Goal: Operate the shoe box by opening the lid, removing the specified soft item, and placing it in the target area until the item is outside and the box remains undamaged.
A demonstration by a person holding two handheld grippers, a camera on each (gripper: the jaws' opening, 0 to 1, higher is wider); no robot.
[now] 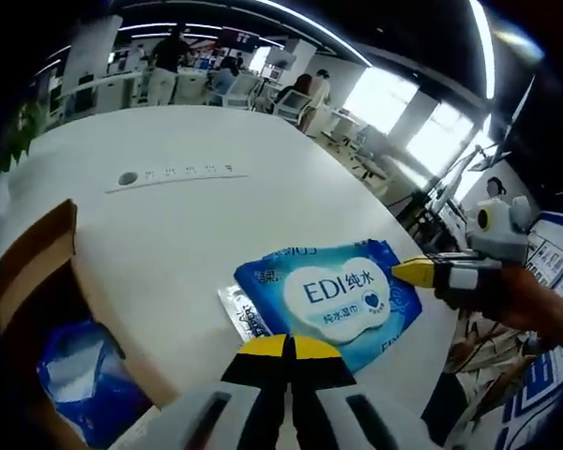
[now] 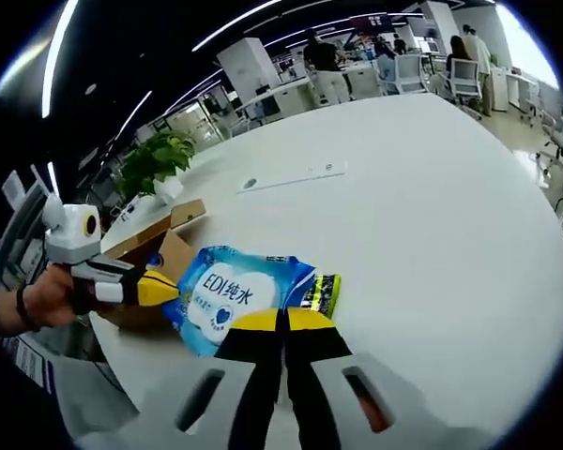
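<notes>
One large round white bench (image 1: 216, 216) carries one brown cardboard shoe box (image 1: 33, 272), open at its edge, with one crinkled blue plastic bag (image 1: 75, 370) inside. One soft, glossy blue wet-wipes pack (image 1: 333, 300) (white oval label) lies flat on the bench, outside the box. Two yellow-tipped hand-held grippers meet it: the left hand-held gripper (image 1: 288, 347), jaws closed together at the pack's near edge, and the right hand-held gripper (image 2: 283, 321), pinched shut on the pack's edge.
</notes>
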